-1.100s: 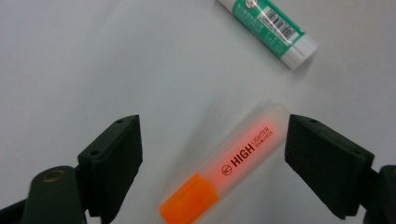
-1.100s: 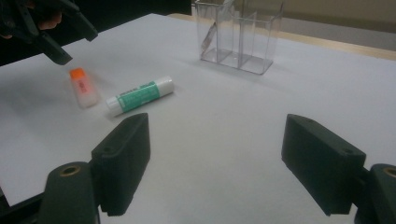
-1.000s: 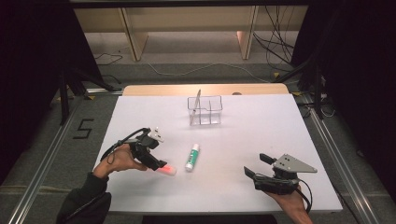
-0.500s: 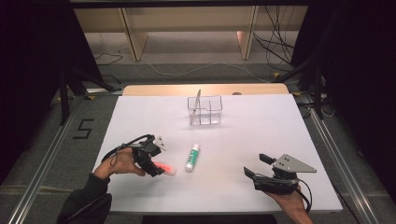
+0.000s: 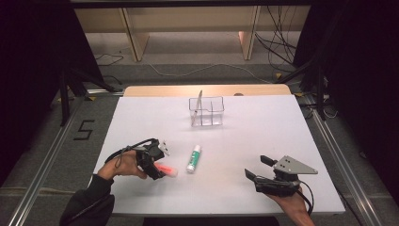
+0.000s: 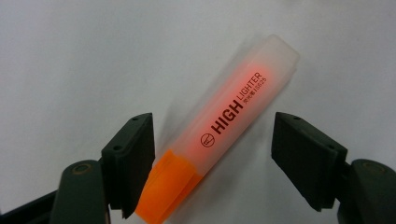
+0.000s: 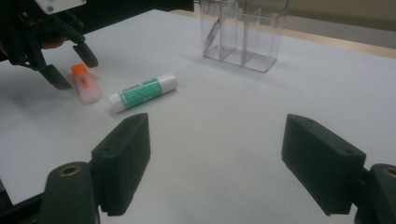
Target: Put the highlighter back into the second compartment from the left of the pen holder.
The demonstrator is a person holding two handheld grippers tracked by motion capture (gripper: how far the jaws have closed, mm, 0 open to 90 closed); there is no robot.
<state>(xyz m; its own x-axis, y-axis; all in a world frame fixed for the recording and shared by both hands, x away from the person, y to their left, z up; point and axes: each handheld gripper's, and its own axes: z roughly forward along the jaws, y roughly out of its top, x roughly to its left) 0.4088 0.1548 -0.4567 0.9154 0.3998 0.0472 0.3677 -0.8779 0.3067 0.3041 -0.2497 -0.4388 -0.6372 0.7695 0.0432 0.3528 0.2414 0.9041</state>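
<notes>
An orange highlighter with a frosted cap lies flat on the white table. My left gripper is open, one jaw on each side of its orange end, neither clearly pressing on it. From above, the left gripper sits at the near left over the highlighter. My right gripper is open at the near right with nothing between its jaws. A green and white glue stick lies just right of the highlighter.
A clear plastic organizer with compartments stands at the far middle of the table, a thin pen leaning in its left part. The right gripper view shows the glue stick and organizer ahead of it.
My left gripper has come down and toward the near edge, so its open jaws now straddle the highlighter. The right gripper, glue stick and organizer have not moved.
</notes>
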